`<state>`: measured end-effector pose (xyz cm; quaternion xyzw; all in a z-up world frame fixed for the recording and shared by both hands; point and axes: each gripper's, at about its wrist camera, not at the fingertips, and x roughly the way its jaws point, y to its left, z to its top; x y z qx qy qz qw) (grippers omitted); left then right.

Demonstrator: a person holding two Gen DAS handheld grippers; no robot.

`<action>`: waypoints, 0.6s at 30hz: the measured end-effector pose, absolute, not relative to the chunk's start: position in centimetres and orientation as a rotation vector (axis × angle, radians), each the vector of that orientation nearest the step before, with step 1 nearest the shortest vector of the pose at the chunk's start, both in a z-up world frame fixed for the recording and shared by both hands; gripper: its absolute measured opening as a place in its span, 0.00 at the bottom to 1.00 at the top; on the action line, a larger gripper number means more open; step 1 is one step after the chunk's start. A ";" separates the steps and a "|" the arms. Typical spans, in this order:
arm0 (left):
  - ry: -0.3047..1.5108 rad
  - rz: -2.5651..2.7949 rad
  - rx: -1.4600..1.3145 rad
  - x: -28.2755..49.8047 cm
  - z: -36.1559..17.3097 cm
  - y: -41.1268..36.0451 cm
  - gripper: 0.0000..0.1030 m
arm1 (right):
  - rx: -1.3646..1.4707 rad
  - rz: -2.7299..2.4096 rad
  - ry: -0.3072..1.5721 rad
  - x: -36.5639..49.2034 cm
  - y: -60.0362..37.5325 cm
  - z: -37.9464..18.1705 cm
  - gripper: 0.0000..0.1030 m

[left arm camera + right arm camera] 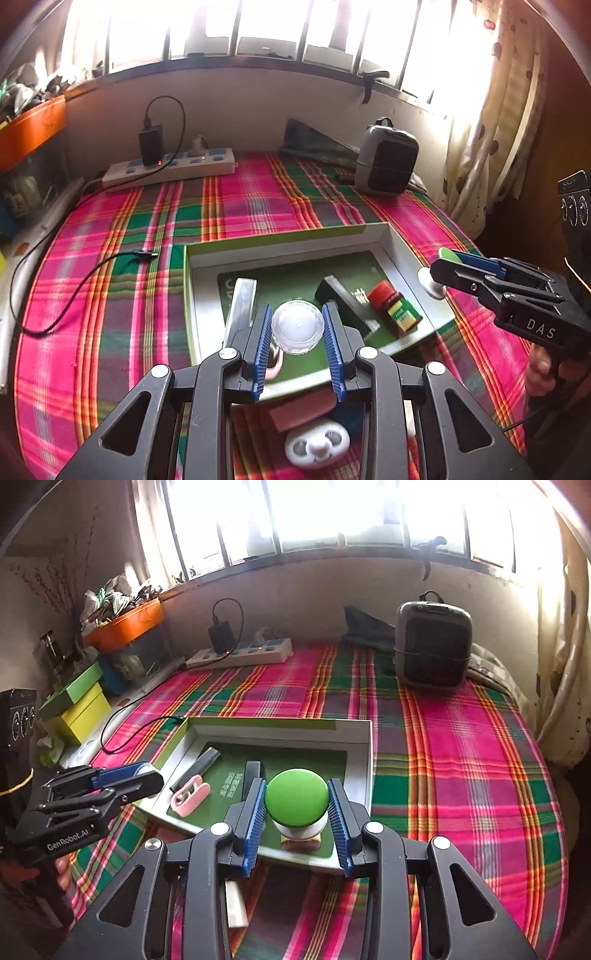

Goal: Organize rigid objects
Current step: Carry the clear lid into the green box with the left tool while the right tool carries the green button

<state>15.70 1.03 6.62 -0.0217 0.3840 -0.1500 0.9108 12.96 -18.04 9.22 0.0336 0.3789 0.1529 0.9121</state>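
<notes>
The left gripper [297,328] clamps a clear round plastic jar [297,326] between its 2 blue ribbed pads, held over the shallow green-rimmed cardboard tray [280,242] on the pink plaid cloth [110,258]. The right gripper [297,805] grips a green-topped white round container [297,798] above the same tray, where a red-capped small bottle [395,307], a black rectangular bar [345,301] and a pink case [190,794] lie.

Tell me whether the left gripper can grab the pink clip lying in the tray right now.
Probably not: the left gripper is shut on a clear round plastic lid, so its jaws are occupied, though the pink clip lies uncovered.
</notes>
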 end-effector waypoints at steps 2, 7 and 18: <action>0.796 -0.309 -0.048 16.6 6.6 0.9 0.26 | 0.075 0.328 0.785 13.8 -18.1 9.2 0.34; 0.834 -0.299 -0.064 19.1 5.6 0.9 0.26 | 0.081 0.342 0.790 15.7 -18.0 8.9 0.34; 0.904 -0.286 -0.069 22.3 3.4 0.5 0.26 | 0.110 0.327 0.859 20.3 -18.1 6.3 0.34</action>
